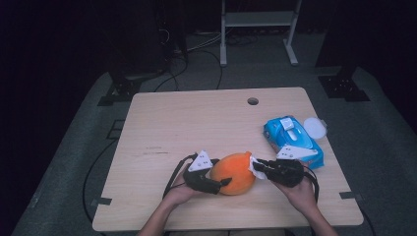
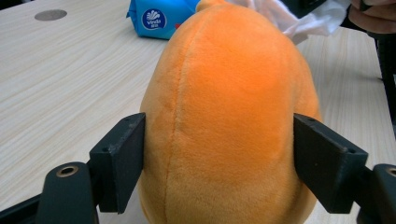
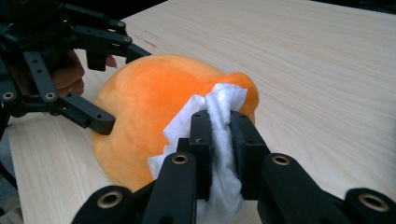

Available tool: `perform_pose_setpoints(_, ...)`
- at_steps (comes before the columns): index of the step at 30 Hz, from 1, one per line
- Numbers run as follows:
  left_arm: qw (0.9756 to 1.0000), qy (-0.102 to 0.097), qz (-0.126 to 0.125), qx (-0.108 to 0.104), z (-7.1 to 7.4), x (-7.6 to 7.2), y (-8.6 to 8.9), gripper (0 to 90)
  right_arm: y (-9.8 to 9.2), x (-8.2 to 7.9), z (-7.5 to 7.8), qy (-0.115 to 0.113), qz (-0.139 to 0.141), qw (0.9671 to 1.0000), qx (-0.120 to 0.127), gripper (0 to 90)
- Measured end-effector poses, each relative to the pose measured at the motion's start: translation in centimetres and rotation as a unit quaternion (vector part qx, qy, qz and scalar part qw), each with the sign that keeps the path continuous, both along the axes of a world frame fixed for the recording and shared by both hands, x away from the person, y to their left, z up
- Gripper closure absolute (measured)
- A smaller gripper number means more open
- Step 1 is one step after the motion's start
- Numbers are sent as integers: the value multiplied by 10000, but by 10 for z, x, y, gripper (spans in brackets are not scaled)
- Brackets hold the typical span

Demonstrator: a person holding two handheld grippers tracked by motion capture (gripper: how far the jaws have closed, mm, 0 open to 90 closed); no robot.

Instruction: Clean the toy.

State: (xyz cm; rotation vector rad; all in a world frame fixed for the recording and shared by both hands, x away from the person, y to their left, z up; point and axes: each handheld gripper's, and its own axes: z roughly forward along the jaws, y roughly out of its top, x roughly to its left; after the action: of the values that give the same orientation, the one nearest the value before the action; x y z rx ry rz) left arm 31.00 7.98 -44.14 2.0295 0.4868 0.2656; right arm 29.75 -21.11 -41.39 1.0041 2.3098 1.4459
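Beside the orange plush toy (image 1: 234, 173), towards your right and farther from you, lay the blue wipes pack (image 1: 292, 140), its white flap lid raised; what was inside I could not tell. A round white lid (image 1: 314, 128) sat just beyond the pack. The toy itself lay on the table (image 1: 196, 123) near your edge, between your two hands. Your left gripper (image 2: 219, 154) clasped the toy's body, its jaws partly spread and pressed against both flanks. Your right gripper (image 3: 220, 140) was clenched on a white wipe (image 3: 219, 121), which touched the toy's narrow end.
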Motion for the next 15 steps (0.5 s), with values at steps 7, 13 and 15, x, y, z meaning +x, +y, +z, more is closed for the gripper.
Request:
perform_pose_setpoints(7,9971,-520,-449,325,3,-15,-13,242,1,-1,12,-245,-63,9995,206,796)
perform_pose_setpoints(13,9978,-468,-390,247,4,-14,-13,250,-7,3,5,1,-104,9996,265,797)
perform_pose_setpoints(15,9967,-597,-442,341,5,-19,-19,249,-5,1,8,-50,-125,9995,288,797)
